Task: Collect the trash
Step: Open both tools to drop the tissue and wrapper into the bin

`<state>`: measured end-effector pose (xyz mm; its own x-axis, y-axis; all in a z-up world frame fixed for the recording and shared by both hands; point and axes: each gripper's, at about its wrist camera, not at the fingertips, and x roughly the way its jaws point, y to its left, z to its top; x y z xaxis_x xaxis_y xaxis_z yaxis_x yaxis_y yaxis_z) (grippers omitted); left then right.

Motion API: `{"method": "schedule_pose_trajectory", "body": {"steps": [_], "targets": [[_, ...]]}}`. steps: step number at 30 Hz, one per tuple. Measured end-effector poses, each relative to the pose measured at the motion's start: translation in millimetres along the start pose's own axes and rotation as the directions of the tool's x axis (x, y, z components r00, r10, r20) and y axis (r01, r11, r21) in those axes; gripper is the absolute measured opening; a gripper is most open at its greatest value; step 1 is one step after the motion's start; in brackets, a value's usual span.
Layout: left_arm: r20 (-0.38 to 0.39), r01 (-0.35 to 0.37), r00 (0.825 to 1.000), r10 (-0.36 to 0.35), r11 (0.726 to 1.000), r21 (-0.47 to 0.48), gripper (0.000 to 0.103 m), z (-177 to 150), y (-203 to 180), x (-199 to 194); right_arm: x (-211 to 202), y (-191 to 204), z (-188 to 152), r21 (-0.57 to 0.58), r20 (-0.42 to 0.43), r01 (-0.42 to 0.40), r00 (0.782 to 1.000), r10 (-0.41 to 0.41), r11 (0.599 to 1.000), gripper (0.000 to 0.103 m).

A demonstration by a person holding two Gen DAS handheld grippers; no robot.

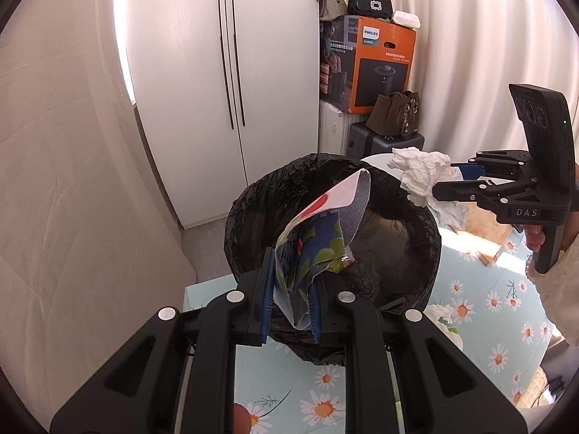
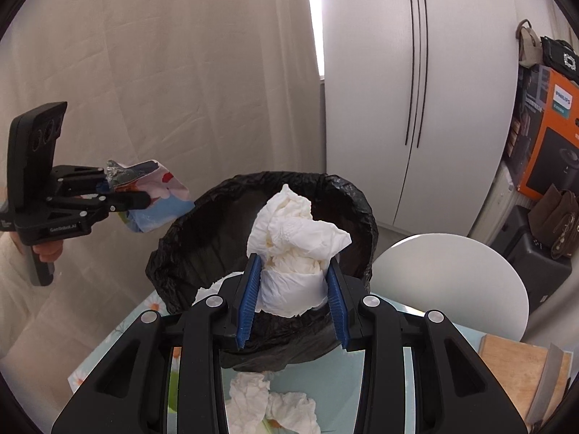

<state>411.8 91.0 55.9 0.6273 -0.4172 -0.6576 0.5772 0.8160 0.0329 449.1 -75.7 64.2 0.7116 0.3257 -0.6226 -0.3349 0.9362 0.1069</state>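
both loads up at the bin [image 1: 253,209] now, black liner [image 2: 347,195] gaping wide on the flowered surface [image 1: 481,311]. left tool [image 1: 291,302] clamped on a crinkled snack wrapper [image 1: 318,231], blue pads [image 1: 266,300] pinching its lower fold, the free end flopping forward over the bin's near rim. right tool [image 2: 291,298] clamped on a fat wad of white tissue [image 2: 293,246], seen from its own camera right in front of the bin's mouth, and from the left view just beside the far right rim. looks like the drop step, so best done by carrying each load fully past the rim before parting the pads, wrapper first since it already hangs over the opening. worth keeping the wrists tilted down so nothing clings to the ribbed pads. light, springy stuff, likely to catch the liner's edge or flutter back out if released too far to the side. no crowding either: two tools well apart now, better kept so over one small mouth. more crumpled tissues [image 2: 267,408] waiting on the surface below the right tool, so plenty left to gather. wooden board [image 2: 521,372] and white plate [image 2: 459,278] off to the side, not in the way.
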Motion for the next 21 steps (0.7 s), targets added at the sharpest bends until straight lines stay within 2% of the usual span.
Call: {"method": "schedule_pose_trajectory", "body": {"steps": [7, 11, 14, 16, 18, 19, 21], "targets": [[-0.044, 0.013, 0.999, -0.014, 1.0, -0.023, 0.017, 13.1, 10.4, 43.9, 42.2, -2.0, 13.8, -0.053, -0.021, -0.046, 0.999, 0.045, 0.998, 0.033], [-0.067, 0.044, 0.997, -0.047, 0.998, -0.047, 0.017, 18.4, 17.5, 67.2, 62.2, -4.2, 18.1, -0.08, -0.037, -0.064, 0.997, 0.061, 0.995, 0.033], [-0.098, 0.051, 0.994, -0.055, 0.998, -0.046, 0.018, 18.8, 19.4, 84.5, 76.6, -10.5, 18.8, -0.087, -0.053, -0.077, 0.996, 0.072, 0.993, 0.037], [-0.088, 0.046, 0.995, -0.048, 0.998, -0.03, 0.026, 17.8, 17.3, 87.5, 83.3, -12.0, 17.0, -0.094, -0.056, -0.073, 0.996, 0.068, 0.993, 0.039], [-0.063, 0.089, 0.994, -0.091, 0.995, -0.035, 0.05, 16.7, 16.8, 84.1, 87.7, -11.6, 19.3, -0.106, -0.053, -0.079, 0.996, 0.074, 0.991, 0.047], [-0.055, 0.103, 0.993, -0.105, 0.994, -0.035, 0.054, 15.8, 16.9, 82.5, 87.0, -10.9, 19.7, -0.119, -0.05, -0.078, 0.996, 0.073, 0.99, 0.05], [-0.037, 0.081, 0.996, -0.082, 0.996, -0.03, 0.059, 12.8, 17.0, 77.6, 83.3, -7.7, 21.0, -0.153, -0.037, -0.05, 0.998, 0.045, 0.987, 0.062]]}}
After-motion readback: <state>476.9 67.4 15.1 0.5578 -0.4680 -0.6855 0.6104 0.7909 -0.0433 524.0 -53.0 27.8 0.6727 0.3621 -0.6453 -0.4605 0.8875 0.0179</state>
